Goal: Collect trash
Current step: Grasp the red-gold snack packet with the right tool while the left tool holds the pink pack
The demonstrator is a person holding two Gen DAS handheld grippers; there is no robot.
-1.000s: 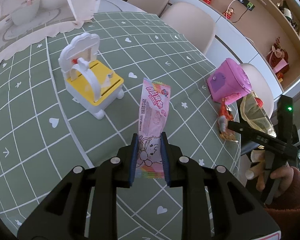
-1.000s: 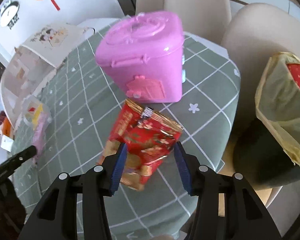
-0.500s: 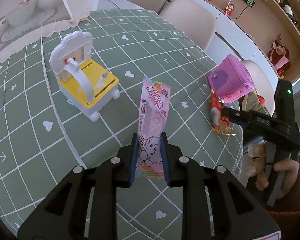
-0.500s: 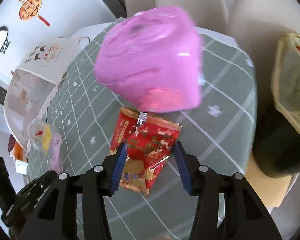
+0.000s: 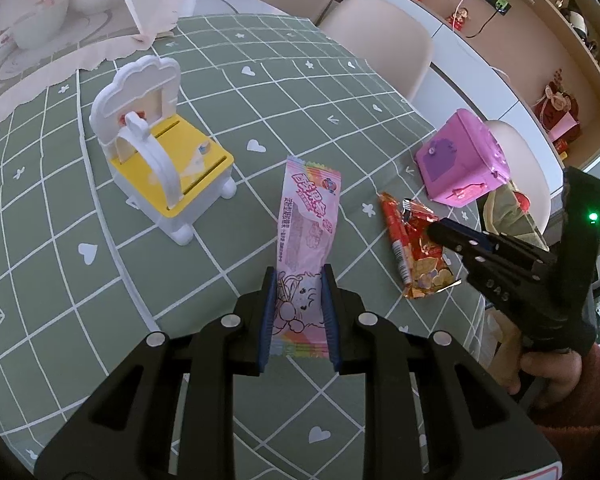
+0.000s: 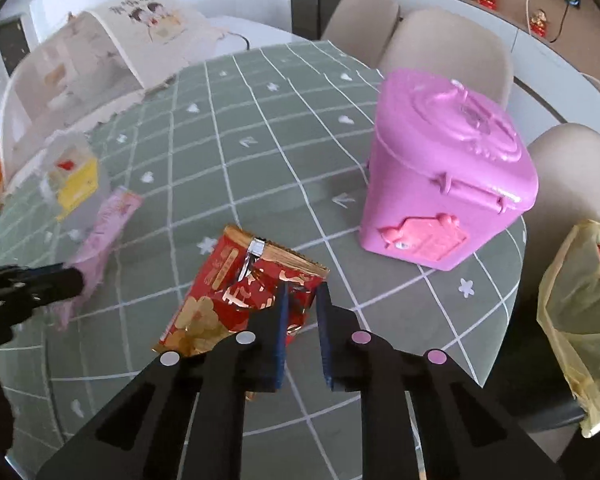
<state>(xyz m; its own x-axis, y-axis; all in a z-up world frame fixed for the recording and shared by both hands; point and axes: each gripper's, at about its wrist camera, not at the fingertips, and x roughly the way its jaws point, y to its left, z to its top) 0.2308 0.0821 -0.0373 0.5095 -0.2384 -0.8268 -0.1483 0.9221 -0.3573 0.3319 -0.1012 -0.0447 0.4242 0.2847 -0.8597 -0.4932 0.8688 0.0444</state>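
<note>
The left gripper (image 5: 299,300) is closed on the pink wrapper (image 5: 306,236). The right gripper (image 6: 302,320) pinches the red wrapper (image 6: 236,300) (only its edge). Neither has reached the yellow bag (image 6: 580,320), so dropping remains.

Yellow toy chair (image 5: 160,168), pink box (image 6: 444,188), beige chairs (image 5: 380,44).

Lower centre of the frame, the left tool (image 5: 299,312) is pinching the pink wrapper (image 5: 306,232), which is stretching up toward mid-frame over the green checked bench (image 5: 60,280). At right, the right tool (image 5: 456,236) is reaching over the red snack packet (image 5: 414,252). A pink bin (image 5: 464,160) is sitting upper right, a white-and-yellow toy chair (image 5: 160,160) at left.
</note>
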